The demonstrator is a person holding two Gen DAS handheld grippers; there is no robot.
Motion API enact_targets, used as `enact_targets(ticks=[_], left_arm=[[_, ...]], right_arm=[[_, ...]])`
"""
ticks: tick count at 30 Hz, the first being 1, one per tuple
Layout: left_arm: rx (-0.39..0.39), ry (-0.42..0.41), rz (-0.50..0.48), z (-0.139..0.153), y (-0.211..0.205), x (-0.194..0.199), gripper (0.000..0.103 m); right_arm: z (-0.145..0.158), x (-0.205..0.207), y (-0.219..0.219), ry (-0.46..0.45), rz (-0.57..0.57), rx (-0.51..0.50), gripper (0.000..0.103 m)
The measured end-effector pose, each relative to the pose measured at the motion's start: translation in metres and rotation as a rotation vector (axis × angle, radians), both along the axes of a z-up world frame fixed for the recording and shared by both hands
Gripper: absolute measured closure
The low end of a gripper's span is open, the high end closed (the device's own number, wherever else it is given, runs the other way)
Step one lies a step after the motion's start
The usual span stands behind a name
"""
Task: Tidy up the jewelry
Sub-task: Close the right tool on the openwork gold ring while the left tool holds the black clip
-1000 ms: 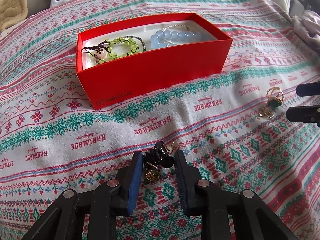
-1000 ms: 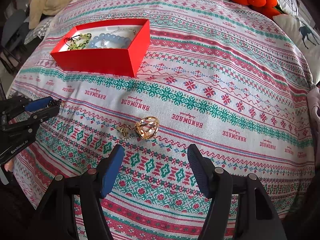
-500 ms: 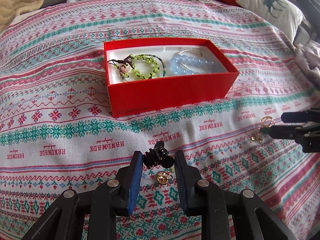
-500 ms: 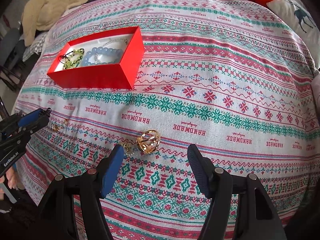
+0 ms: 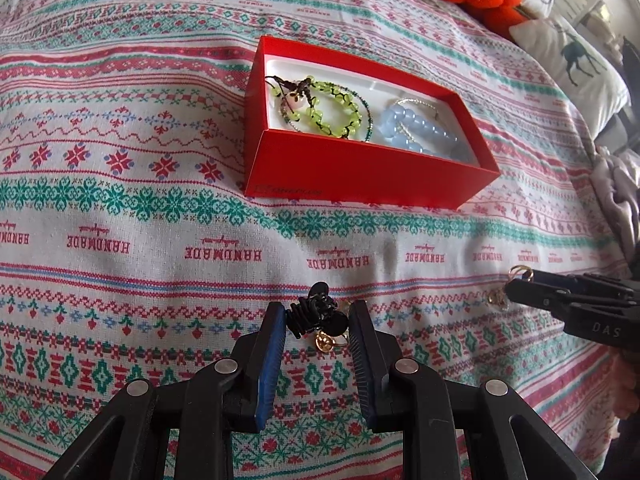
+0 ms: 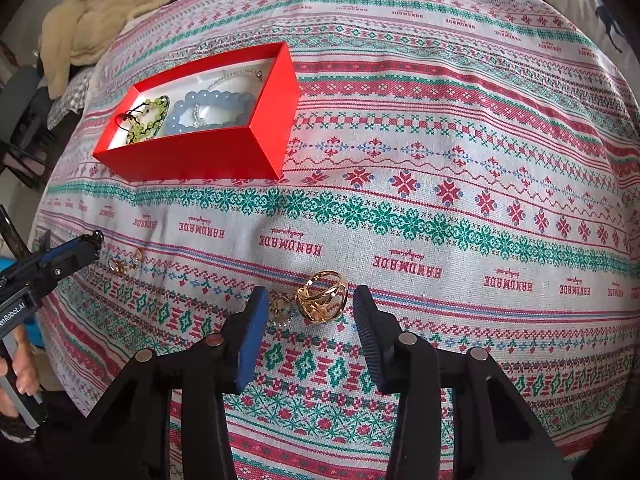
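two grippers work low over the patterned cloth. the right gripper is closing, jaws astride a gold ring lying on the cloth, not yet pinched. the left gripper clamps a black hair clip. the red box lies beyond both, nearer the left one.
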State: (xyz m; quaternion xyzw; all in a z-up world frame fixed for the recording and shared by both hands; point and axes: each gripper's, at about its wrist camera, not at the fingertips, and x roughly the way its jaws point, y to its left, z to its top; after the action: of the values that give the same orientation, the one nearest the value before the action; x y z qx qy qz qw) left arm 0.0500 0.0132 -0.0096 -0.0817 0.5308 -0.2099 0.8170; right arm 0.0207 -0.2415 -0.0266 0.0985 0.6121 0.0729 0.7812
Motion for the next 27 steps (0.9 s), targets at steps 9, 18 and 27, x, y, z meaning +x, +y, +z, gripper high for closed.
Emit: enact_targets(ticks=[9, 18, 27], left_arm=[[0.035, -0.007, 0.001, 0.001, 0.001, -0.005, 0.077], [0.068, -0.025, 0.0, 0.005, -0.009, -0.004, 0.077], [0.072, -0.056, -0.003, 0.019, -0.018, 0.004, 0.077]], right_arm=[[0.003, 0.005, 0.009, -0.015, 0.021, -0.013, 0.084], [0.016, 0.006, 0.018, -0.047, 0.04, -0.012, 0.084], [0.031, 0.01, 0.034, -0.081, 0.06, 0.007, 0.084]])
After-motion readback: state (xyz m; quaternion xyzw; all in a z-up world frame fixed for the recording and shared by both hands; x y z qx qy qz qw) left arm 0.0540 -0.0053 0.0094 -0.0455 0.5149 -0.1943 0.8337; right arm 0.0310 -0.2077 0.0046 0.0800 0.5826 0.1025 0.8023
